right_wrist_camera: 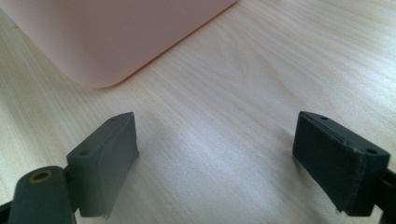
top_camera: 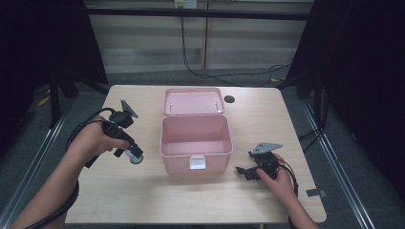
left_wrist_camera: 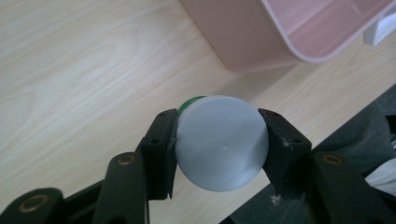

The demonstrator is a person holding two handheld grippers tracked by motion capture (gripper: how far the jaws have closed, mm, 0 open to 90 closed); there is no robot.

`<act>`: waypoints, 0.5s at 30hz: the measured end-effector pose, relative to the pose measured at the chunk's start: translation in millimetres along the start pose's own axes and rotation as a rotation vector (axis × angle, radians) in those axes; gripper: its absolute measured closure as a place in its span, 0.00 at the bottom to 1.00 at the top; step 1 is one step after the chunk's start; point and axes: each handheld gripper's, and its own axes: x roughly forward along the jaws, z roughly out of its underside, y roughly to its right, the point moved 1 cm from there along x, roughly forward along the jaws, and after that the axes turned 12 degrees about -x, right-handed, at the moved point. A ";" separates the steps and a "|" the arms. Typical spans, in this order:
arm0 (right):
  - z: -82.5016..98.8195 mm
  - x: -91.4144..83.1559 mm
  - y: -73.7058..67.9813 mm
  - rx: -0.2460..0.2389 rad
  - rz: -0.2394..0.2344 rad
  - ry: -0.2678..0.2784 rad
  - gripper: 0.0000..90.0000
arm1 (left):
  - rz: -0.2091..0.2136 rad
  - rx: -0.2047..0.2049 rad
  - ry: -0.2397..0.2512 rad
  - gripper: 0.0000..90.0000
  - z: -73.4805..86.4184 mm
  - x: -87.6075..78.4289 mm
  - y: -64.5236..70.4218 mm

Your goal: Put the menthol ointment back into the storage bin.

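A pink box (top_camera: 196,141) stands open in the middle of the table, its lid (top_camera: 193,100) folded back behind it. Left of the box, my left gripper (top_camera: 135,156) is shut on a round container with a pale grey cap (left_wrist_camera: 222,142) and a green edge (left_wrist_camera: 189,101), held a little above the tabletop. In the left gripper view both pads press the cap's sides, and the box's corner (left_wrist_camera: 261,32) lies ahead. My right gripper (top_camera: 242,171) rests low to the right of the box, jaws wide apart and nothing between them (right_wrist_camera: 215,158).
The wooden table (top_camera: 143,200) has a round hole (top_camera: 229,99) near its back edge, right of the lid. A white latch (top_camera: 197,162) sits on the box's front wall. Cables trail across the floor behind the table.
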 end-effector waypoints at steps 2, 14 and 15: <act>0.0 0.0 0.0 0.000 0.000 0.000 0.15 | -0.009 -0.005 0.004 0.56 -3.9 -3.5 -1.6; -0.1 0.0 0.0 0.001 0.000 0.000 0.15 | -0.011 -0.043 0.022 0.56 -14.8 -16.4 -4.1; -0.1 0.0 0.0 0.001 0.000 0.000 0.15 | -0.011 -0.046 0.023 0.56 -17.7 -19.3 -3.5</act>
